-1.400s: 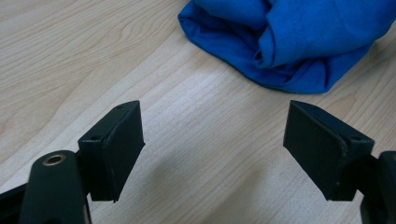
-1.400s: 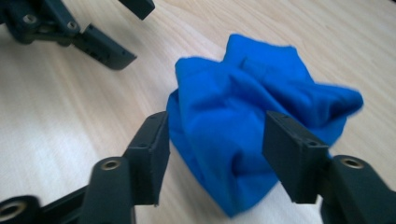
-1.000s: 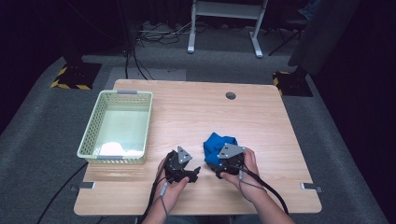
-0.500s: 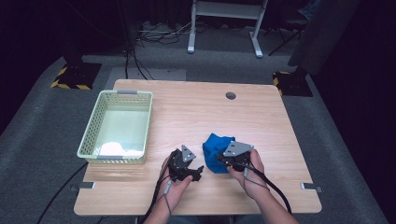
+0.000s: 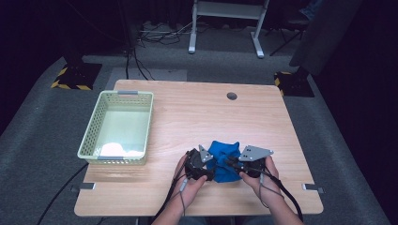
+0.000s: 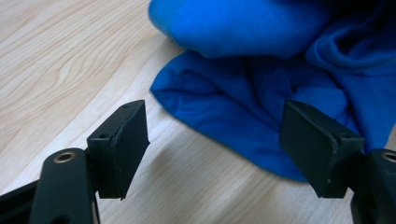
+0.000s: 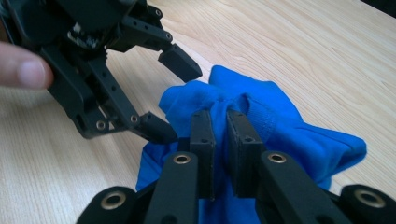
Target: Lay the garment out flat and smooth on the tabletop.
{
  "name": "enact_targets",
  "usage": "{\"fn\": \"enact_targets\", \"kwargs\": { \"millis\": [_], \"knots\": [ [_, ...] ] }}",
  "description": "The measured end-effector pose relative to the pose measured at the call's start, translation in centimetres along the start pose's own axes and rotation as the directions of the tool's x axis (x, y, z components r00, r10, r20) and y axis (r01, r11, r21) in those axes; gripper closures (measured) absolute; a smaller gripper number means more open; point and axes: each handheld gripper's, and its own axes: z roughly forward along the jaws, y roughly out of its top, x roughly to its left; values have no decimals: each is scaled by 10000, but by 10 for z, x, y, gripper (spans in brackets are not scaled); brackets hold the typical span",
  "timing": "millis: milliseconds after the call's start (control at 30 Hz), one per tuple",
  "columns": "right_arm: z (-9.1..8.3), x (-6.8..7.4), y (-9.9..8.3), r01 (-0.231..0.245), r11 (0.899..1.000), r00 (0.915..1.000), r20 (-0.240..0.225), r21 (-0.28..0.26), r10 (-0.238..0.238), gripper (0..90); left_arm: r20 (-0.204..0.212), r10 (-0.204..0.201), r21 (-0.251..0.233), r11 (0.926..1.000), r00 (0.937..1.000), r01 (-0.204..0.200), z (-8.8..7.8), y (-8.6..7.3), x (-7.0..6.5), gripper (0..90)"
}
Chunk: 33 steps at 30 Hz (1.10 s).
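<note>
The right gripper (image 7: pixel 219 140) is clamped on a raised fold of the blue cloth (image 5: pixel 224 161), which lies bunched on the table (image 5: pixel 187 112) near its 6 o'clock edge, between the two hands. The left gripper (image 6: pixel 224 149), at the cloth's 9 o'clock side, stands apart, its jaws having just been closing a little with only the cloth's edge ahead of them and nothing pinched. The risk, as I judge it, is the thin pinch on the right: a pull could slide the fold out. The left jaws could also close on bare wood or take several layers, leaving the cloth twisted. The basket (image 5: pixel 89 140) sits at 9 o'clock, well apart.
</note>
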Motion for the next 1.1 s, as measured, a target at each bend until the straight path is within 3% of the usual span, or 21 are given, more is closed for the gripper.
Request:
{"fn": "enact_targets", "kwargs": {
  "millis": [67, 333, 633, 700, 733, 800, 833, 900, 933, 967, 1033, 1100],
  "knots": [
    [-3, -2, -2, -118, 9999, 9999, 63, -15, 118, 820, -121, 260, 295, 9992, 9996, -256, 4, 2, -2, 249],
    [-17, -11, -10, -341, 9994, 9984, 442, -58, 344, 819, 203, -17, 415, 9991, 9998, 9, 7, 2, -1, 260],
    [-40, -25, -23, -691, 9976, 9903, 1213, 81, 676, 818, 12, -250, 457, 9986, 9997, 249, 1, -5, 7, 259],
    [-47, -30, -29, -855, 9962, 9841, 1574, 166, 819, 818, -73, -343, 466, 9983, 9994, 346, -1, -7, 9, 259],
    [-51, -32, -33, -958, 9950, 9770, 1941, 284, 885, 817, -117, -345, 489, 9982, 9993, 350, -2, -7, 11, 258],
    [-60, -35, -42, -1190, 9908, 9540, 2841, 644, 961, 798, -96, -461, 502, 9977, 9989, 466, -4, -9, 13, 258],
    [-65, -36, -48, -1552, 9852, 9438, 3055, 729, 1261, 745, -117, -486, 555, 9972, 9987, 492, -5, -10, 15, 258],
    [-72, -37, -59, -2437, 9667, 9316, 2959, 781, 2110, 600, -212, -515, 636, 9966, 9984, 527, -8, -11, 17, 258],
    [-76, -36, -63, -2813, 9578, 9213, 2960, 593, 2523, 525, -286, -511, 679, 9963, 9983, 529, -9, -12, 17, 258],
    [-80, -35, -66, -3011, 9525, 9147, 2963, 464, 2747, 485, -338, -532, 702, 9960, 9980, 555, -10, -12, 17, 258],
    [-87, -33, -67, -3033, 9527, 9114, 2972, 183, 2845, 446, -547, -438, 778, 9958, 9975, 480, -12, -13, 18, 258],
    [-92, -32, -64, -2831, 9591, 9109, 3135, 13, 2684, 439, -847, -368, 841, 9955, 9957, 440, -15, -14, 19, 261]
  ]
}}
